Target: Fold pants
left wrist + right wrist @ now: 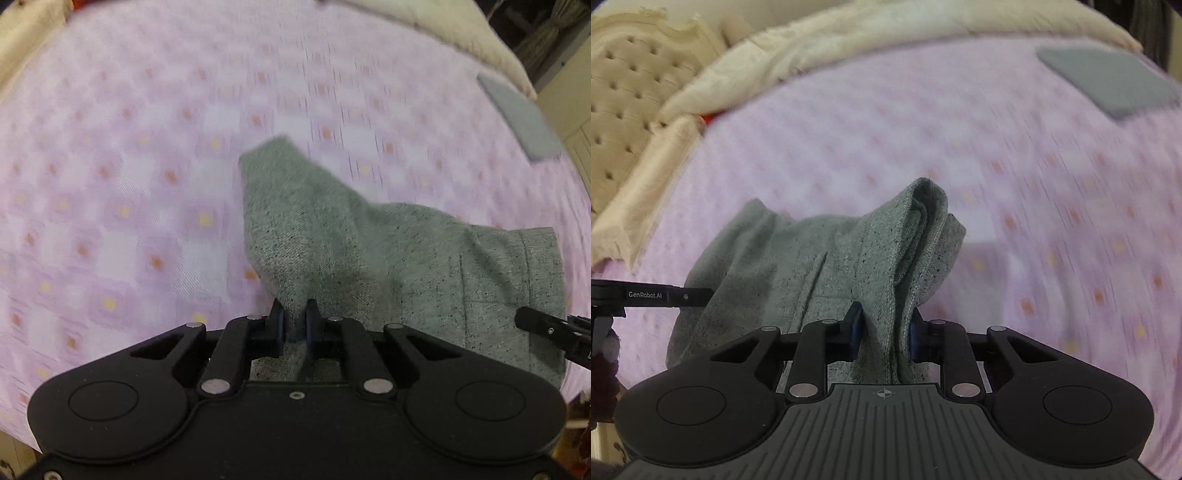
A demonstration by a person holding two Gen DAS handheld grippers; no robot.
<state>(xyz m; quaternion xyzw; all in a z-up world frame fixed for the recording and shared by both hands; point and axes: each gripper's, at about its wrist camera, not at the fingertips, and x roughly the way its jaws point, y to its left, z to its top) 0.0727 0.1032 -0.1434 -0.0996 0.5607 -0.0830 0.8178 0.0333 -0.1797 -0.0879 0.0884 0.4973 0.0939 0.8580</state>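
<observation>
You have the grey pants (332, 229) pinched in both grippers over the bed (110, 166).
Left gripper (295, 319) fingers nearly closed on one fold; right gripper (884, 325) fingers clamp a thicker bunch.

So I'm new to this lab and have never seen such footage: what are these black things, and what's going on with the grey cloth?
They are two hand-held grippers, each carrying a fisheye camera looking along its fingers; a person holds one per hand. One picture comes from the left gripper, the other from the right gripper. Both pinch bunched parts of the speckled grey fabric pants, over a bed's lilac patterned bedspread. A flat grey folded cloth lies farther back, near a cream blanket.
</observation>
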